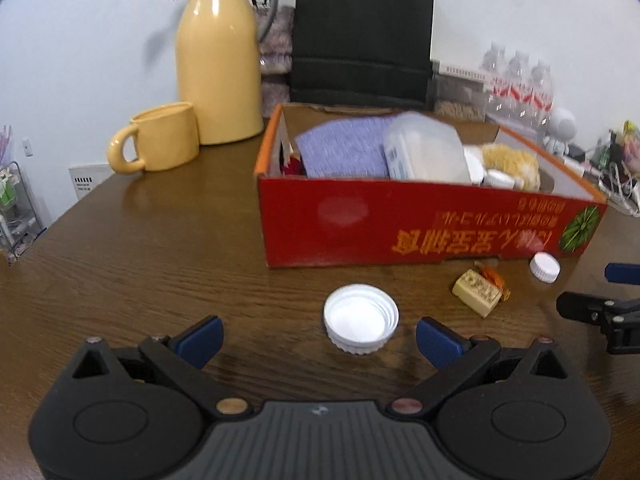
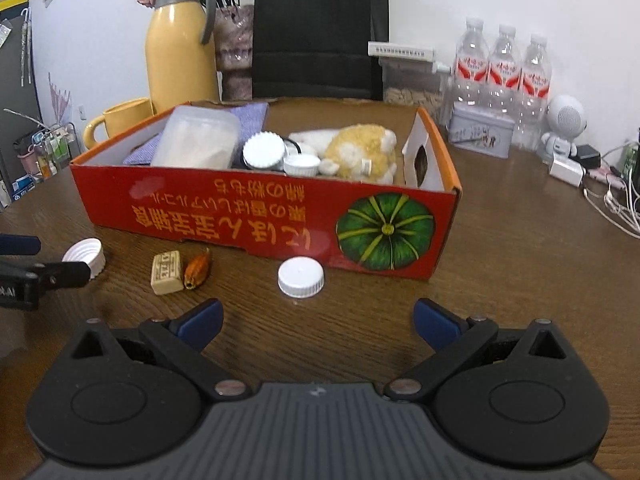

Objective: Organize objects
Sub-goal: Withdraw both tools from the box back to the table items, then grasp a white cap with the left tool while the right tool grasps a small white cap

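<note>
Left claw point(image 1: 318, 338): matte black linkage body, blue finger pads point(image 1: 438, 340), copper-toned pivot screws, ribbed grey centre plate. Right claw point(image 2: 316, 322): identical.

Red box point(image 2: 256, 216) blocks ahead; bare table point(image 2: 520, 280) rightward.

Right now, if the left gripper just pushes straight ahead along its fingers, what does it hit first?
The upturned white lid. It lies on the table between and just ahead of the left gripper, whose fingers are spread open. Beyond it comes the red box. Height above the table is unclear, so it might skim over the lid.
</note>
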`<state>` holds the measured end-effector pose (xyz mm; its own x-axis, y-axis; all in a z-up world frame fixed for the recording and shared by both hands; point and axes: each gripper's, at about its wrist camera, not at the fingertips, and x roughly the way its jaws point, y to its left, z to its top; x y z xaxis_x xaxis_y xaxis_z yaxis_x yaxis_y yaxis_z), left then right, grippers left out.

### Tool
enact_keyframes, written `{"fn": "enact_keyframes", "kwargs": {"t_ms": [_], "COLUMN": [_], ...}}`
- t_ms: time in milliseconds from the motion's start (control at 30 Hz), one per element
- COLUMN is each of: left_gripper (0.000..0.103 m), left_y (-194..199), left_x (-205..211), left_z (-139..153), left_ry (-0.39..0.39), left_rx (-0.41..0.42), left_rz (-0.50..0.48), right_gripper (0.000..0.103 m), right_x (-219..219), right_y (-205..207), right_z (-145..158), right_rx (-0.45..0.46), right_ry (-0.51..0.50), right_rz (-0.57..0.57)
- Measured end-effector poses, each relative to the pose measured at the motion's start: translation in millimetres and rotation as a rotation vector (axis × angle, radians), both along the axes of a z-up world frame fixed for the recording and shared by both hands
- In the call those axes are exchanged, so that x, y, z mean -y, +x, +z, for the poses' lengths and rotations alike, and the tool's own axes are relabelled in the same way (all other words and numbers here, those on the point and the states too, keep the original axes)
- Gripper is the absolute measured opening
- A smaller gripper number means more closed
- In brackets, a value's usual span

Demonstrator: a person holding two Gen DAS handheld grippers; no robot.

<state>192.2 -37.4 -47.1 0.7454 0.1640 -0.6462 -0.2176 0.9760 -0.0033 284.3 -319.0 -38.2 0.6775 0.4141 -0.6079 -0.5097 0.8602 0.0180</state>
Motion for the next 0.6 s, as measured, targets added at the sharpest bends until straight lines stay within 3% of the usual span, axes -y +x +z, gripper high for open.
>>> {"fn": "enact_keyframes", "kwargs": {"t_ms": [400,500,533,567,600], "left_gripper": [0.103,0.085,0.067,0.042,0.04], "left_y": [6.9,3.7,1.9,0.0,-1.3], "left_x": [0.3,2.2,3.5,5.0,5.8], "left_z": [-7.2,-5.6,-4.8,-3.5,-2.6], "left_ry": [0.015,0.022,0.022,0.021,0.014], "left_rx": [-0.003,0.025,0.039,0.055,0.065], "left_rz": [0.005,0.004,-0.006,-0.021,-0.032], "right_gripper": [0.103,0.103,0.103,0.103,0.103], "right_x": [-5.3,-9.1,-10.7,-12.3,-14.3], "right_y": [10.9,13.4,13.9,14.7,15.6], "right_z": [-8.0,-8.1,-8.1,-8.0,-7.9], "right_rx": [-0.04,-0.039,-0.039,-0.039,-0.04], "right_ry": [-0.02,-0.026,-0.026,-0.026,-0.024], "right_rz": [-0.039,-0.048,-0.05,-0.054,-0.058]}}
